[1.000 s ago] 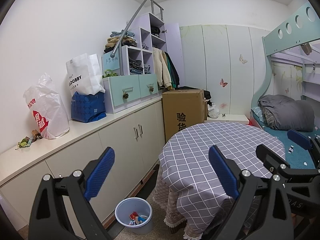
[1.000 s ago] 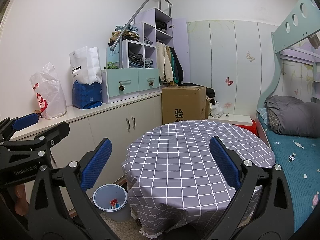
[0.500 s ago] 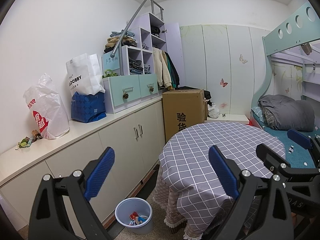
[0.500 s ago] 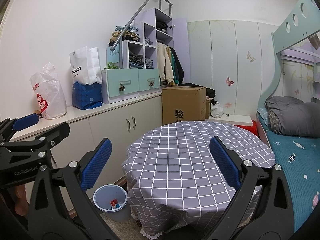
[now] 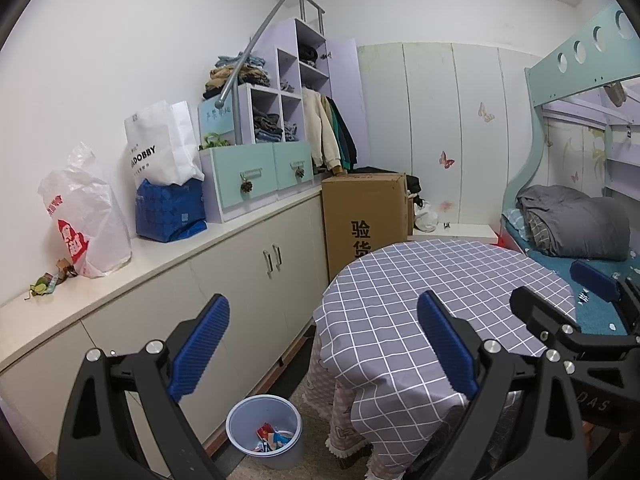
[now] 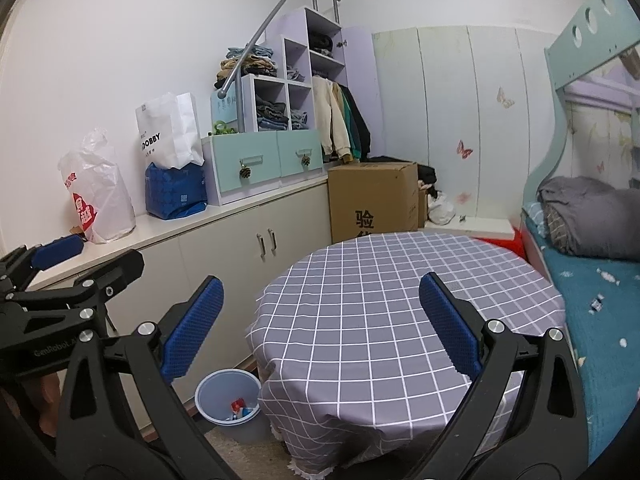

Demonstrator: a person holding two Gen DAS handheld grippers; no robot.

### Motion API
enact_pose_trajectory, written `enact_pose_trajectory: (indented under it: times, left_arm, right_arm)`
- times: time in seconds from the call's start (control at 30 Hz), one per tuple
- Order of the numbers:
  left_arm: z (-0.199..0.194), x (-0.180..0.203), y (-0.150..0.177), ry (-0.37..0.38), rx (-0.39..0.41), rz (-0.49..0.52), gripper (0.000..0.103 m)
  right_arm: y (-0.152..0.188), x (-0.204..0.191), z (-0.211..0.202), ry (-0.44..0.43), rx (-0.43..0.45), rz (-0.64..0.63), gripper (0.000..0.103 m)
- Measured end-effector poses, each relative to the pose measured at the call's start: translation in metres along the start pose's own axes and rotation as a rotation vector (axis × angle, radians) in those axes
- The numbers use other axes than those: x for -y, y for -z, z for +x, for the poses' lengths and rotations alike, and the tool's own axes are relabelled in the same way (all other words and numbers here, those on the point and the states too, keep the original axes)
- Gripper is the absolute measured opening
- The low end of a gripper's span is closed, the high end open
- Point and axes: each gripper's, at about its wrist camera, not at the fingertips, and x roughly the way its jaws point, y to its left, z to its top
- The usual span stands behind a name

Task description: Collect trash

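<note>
A pale blue trash bin (image 5: 264, 430) stands on the floor between the cabinets and the round table; it holds a few wrappers and also shows in the right wrist view (image 6: 232, 404). Small scraps of trash (image 5: 50, 278) lie on the countertop at the far left. My left gripper (image 5: 324, 344) is open and empty, held high above the bin and table edge. My right gripper (image 6: 320, 324) is open and empty over the table (image 6: 400, 300). Each gripper shows in the other's view: the right one (image 5: 560, 304), the left one (image 6: 80, 264).
A long white countertop (image 5: 168, 260) carries a white-and-red plastic bag (image 5: 84, 220), a blue bag (image 5: 170, 210), a white paper bag and drawer units. A cardboard box (image 5: 366, 216) stands behind the table. A bunk bed (image 6: 592, 280) with a grey blanket is at the right.
</note>
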Motion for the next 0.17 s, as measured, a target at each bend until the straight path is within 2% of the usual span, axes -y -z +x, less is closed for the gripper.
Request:
enact_pose_trajectory:
  times: [0.17]
  left_arm:
    - [0.032,0.006,0.005,-0.010,-0.056,0.021,0.093]
  right_arm:
    - [0.007,0.012,0.029,-0.005,-0.054,0.030,0.096]
